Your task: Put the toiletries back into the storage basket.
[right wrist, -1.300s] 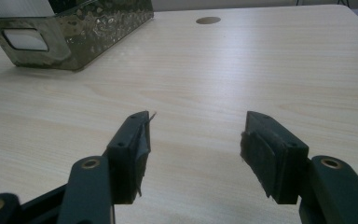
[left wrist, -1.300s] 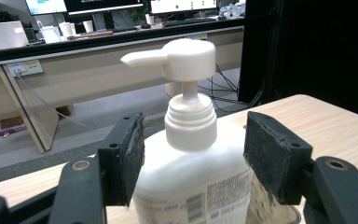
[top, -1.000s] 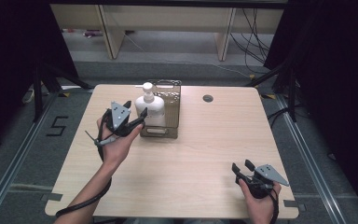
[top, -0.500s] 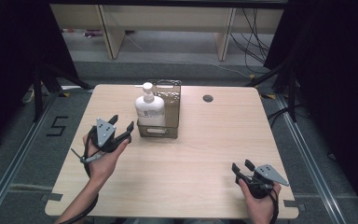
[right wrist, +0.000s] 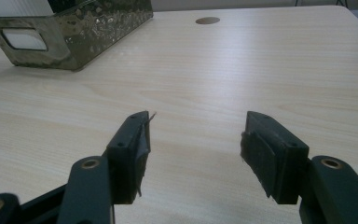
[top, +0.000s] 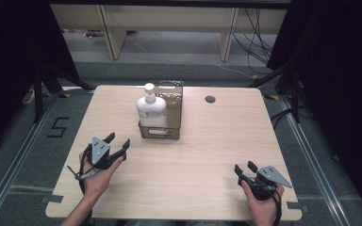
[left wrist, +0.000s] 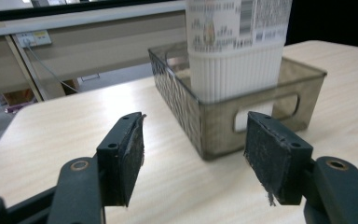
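white plastic caught my eye first: the pump bottle [top: 151, 109] stood upright in the left near corner of the smoky basket [top: 175, 113], its long axis vertical, pump head on top with the nozzle pointing toward the basket's left side. the basket sat at the middle of the back half of the bench [top: 207, 155], its long side running away from me. my left tool [top: 118, 147] hung just off the basket's near left corner, jaws wide and holding nothing; in the left gripper view the ribbed bottle [left wrist: 235, 46] rose between the pads' line of sight. my right tool [top: 245, 170] rested low at the near right, well apart from the basket, jaws also wide and empty. i judged the placing step finished and the release done. next, i reckoned, both tools only needed to park clear of the basket.
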Demonstrator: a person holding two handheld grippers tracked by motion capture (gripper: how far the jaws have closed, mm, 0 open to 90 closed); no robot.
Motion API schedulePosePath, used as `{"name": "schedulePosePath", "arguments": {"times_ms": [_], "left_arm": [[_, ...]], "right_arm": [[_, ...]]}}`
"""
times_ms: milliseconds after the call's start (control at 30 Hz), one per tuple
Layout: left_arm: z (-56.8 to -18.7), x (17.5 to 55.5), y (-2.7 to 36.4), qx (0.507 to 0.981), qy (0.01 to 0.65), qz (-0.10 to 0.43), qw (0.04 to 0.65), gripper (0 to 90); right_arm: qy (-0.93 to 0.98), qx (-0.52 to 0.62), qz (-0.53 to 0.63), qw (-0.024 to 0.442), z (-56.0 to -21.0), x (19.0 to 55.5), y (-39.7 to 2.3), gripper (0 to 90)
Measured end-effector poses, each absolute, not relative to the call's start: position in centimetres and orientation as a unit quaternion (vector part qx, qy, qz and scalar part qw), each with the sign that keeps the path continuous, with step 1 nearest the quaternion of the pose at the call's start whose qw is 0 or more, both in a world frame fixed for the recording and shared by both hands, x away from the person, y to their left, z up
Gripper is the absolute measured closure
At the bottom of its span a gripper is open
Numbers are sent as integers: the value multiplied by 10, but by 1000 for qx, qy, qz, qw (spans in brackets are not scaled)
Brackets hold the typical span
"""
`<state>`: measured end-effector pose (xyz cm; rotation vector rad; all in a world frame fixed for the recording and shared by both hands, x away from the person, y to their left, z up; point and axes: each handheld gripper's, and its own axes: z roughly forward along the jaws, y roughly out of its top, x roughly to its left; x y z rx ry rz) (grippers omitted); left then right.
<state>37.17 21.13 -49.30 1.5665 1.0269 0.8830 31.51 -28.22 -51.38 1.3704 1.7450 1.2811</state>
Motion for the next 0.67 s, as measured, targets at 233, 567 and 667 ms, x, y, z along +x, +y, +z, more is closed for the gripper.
{"name": "schedulePosePath", "arguments": {"times_ms": [233, 567, 667], "left_arm": [[-515, 371, 217, 647, 430, 363, 515, 361], [-523, 371, 213, 659, 425, 361, 505, 359], [-523, 371, 214, 658, 429, 359, 504, 362]], "right_arm": [[652, 517, 478, 281, -515, 316, -282, 421], [655, 516, 476, 278, -514, 315, -281, 420], [651, 518, 480, 280, -515, 316, -282, 419]]}}
